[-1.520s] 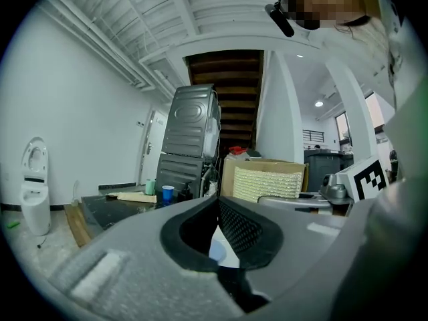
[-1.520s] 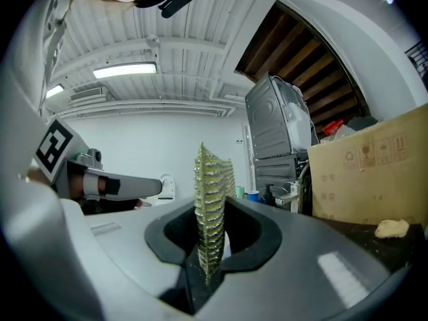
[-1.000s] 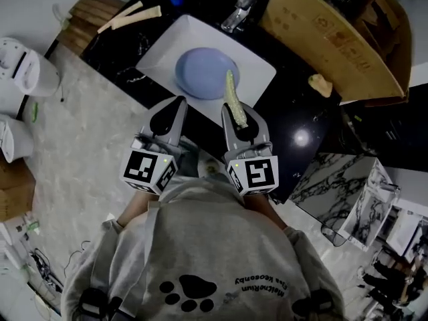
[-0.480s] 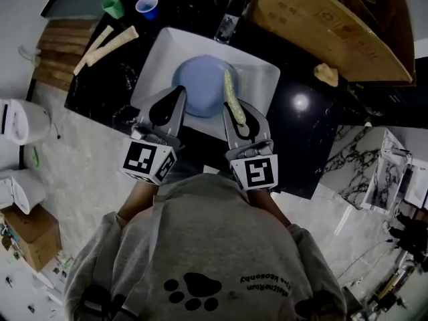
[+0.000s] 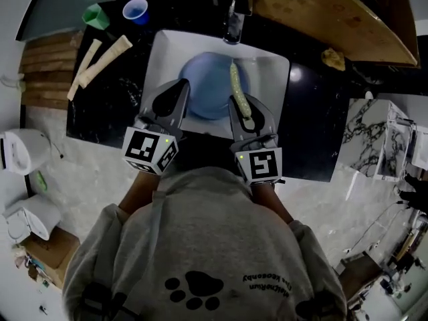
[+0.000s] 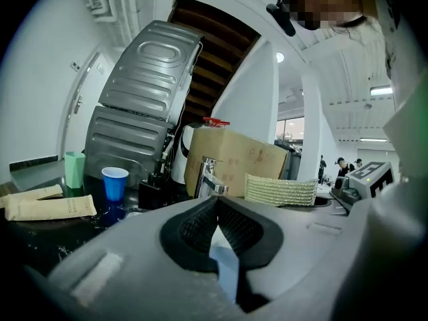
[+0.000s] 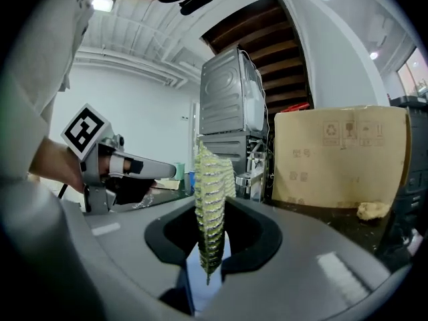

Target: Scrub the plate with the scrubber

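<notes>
Where the plate (image 5: 210, 79) lies: in the sink (image 5: 167, 45).
Left tool (image 5: 182, 89): closed, empty, over sink's near edge.
Right tool (image 5: 245, 109): clamps the scrubber (image 5: 237, 82) above the sink.

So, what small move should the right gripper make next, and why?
Probably lower the right gripper so the scrubber meets the plate. Its jaws clamp the scrubber, which lies above the plate in the sink; contact cannot be confirmed.

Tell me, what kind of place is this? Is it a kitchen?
Probably a kitchen-style washing-up spot: a white sink with a tap, a blue plate in it, and a blue cup on the dark counter.
</notes>
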Tool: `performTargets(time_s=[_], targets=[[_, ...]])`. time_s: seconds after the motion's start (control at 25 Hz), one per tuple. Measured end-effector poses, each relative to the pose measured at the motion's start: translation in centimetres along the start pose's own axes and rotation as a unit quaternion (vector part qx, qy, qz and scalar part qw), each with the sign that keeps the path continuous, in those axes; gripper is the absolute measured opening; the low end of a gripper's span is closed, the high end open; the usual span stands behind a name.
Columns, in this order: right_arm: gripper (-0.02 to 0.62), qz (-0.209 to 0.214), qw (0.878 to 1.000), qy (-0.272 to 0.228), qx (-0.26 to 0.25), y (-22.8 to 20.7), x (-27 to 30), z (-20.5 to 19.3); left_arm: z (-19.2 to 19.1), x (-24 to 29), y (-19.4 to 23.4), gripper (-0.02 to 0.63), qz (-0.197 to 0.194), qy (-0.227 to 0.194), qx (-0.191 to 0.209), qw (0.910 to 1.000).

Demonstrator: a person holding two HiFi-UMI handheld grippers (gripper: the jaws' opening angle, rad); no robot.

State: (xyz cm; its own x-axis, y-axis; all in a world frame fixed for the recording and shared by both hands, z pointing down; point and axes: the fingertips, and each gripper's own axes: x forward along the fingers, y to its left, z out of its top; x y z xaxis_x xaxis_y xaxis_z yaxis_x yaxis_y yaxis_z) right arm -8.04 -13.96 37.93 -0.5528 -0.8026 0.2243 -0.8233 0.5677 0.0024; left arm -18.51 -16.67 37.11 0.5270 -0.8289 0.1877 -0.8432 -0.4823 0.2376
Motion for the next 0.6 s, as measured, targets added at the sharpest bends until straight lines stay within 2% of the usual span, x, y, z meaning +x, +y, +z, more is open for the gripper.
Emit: performTargets(time_s=[0.16, 0.6], targets=[[0.072, -0.014, 0.999, 0.024, -0.016, -0.2, 1.1, -0.8, -0.7, 0.5, 1.7, 0.003, -0.01, 0.011, -0.016, 0.9998], [0.072, -0.011, 0.998, 0.065, -0.025, -0.8, 3.4, -2.3, -4.8, 2.8, 3.9, 0.003, -0.027, 0.067, -0.045, 0.9964]])
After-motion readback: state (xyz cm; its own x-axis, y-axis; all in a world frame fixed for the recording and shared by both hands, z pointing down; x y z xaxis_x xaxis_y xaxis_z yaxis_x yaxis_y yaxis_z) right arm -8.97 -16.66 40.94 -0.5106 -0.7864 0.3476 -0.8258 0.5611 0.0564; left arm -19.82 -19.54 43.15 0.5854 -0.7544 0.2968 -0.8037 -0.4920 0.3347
